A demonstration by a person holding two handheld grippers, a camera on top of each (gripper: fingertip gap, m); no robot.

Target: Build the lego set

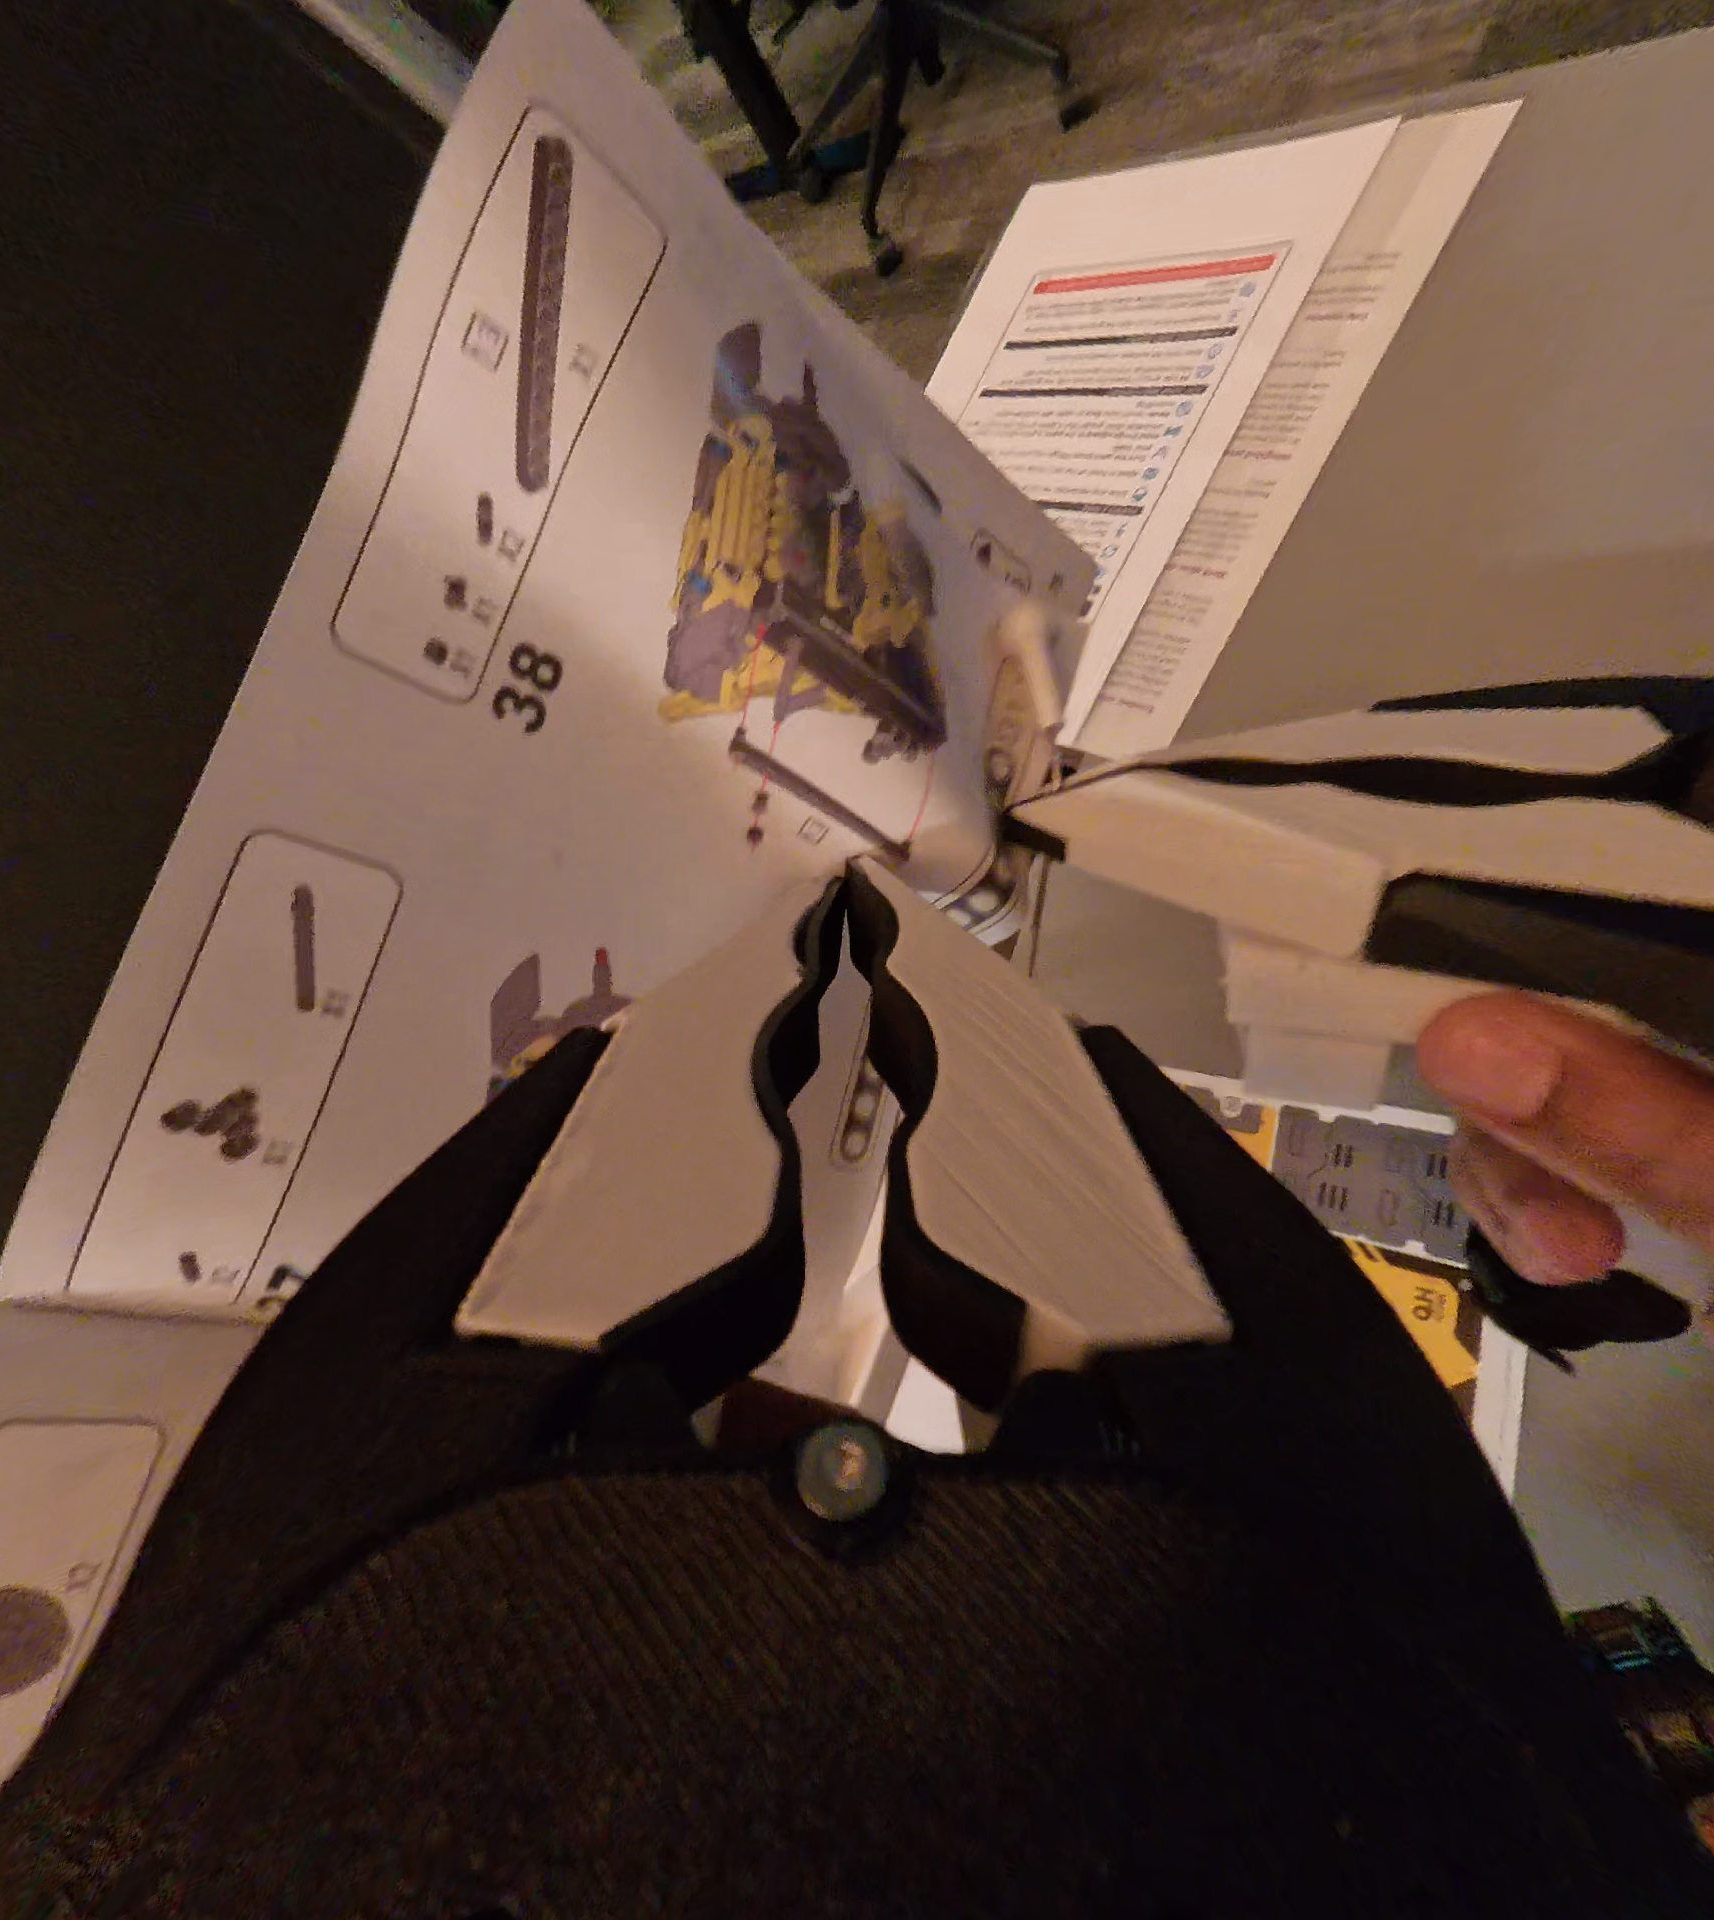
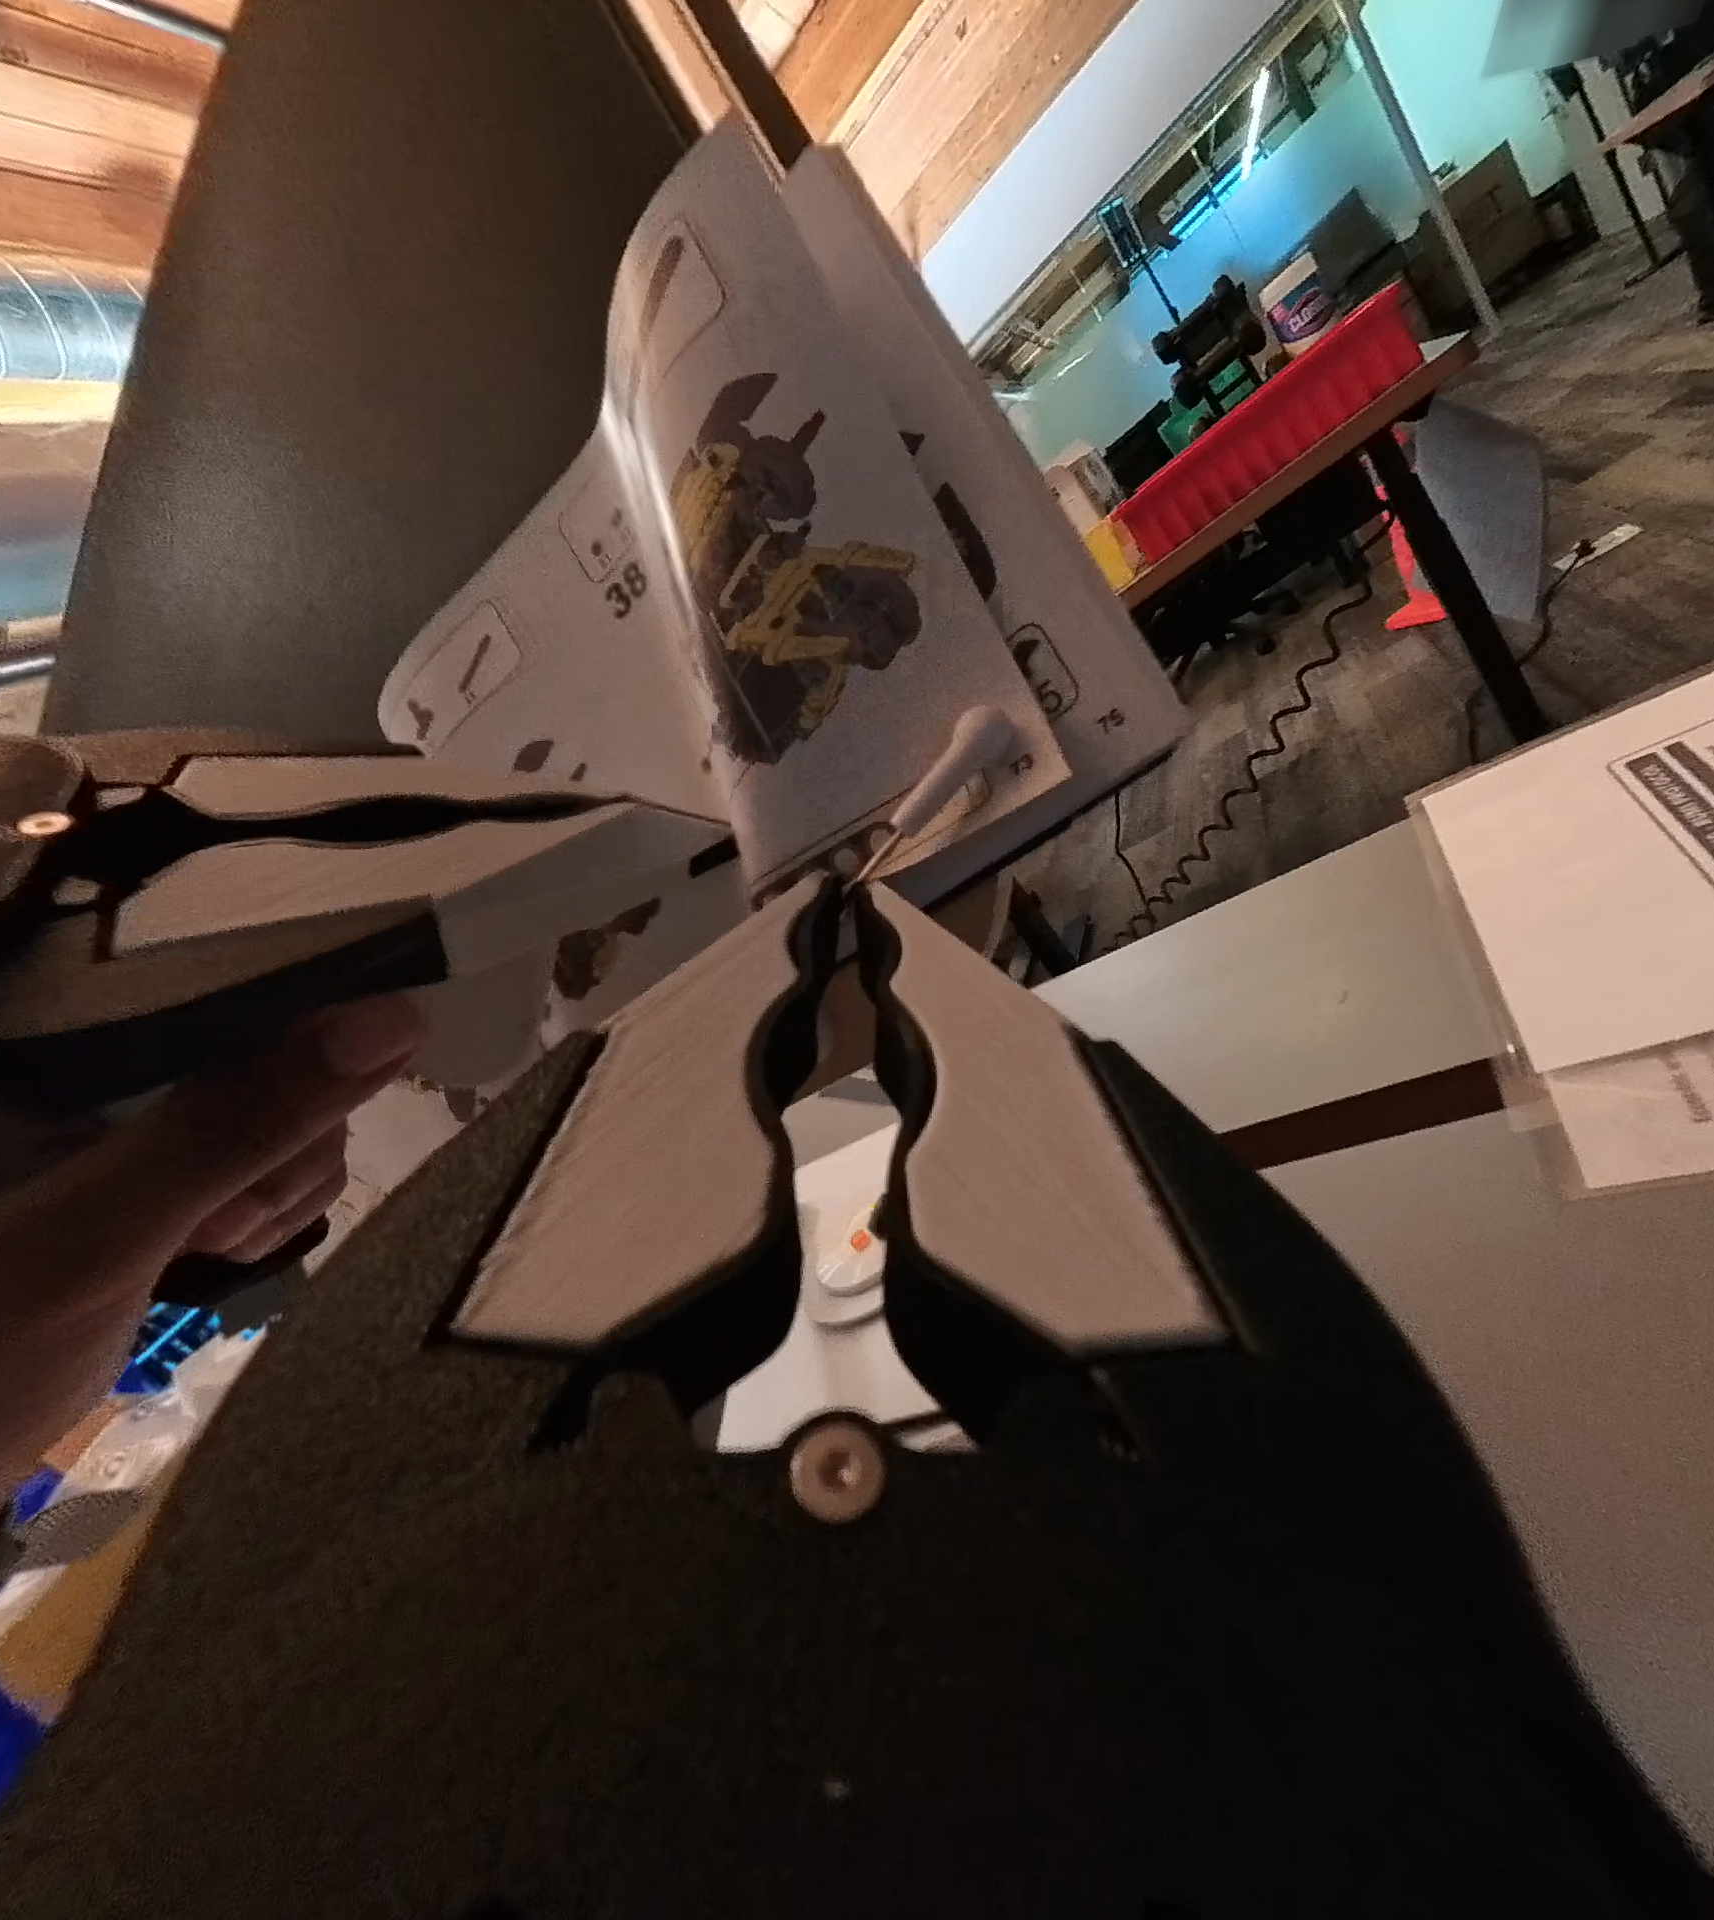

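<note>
The left gripper is seen with its fingers pressed together at the tips, a page of an open instruction booklet being pinched at its lower edge. The booklet is held up off the counter, its pages fanned and curved, with printed building steps of a yellow and grey model shown on them.

The right gripper is likewise closed at the tips, and a page edge near the booklet's lower corner is clamped between its fingers; a small white lever-shaped piece is seen just beyond the tips, though whether it is printed or a real part cannot be told. The two grippers are close together, each showing in the other's view, and fingers of the person's hand are wrapped on the right one's handle.

A clear stand with a printed sheet rests on the grey counter to the right. A white device with an orange button lies on the counter below the right gripper. Across the room a red bin sits on another table.
</note>
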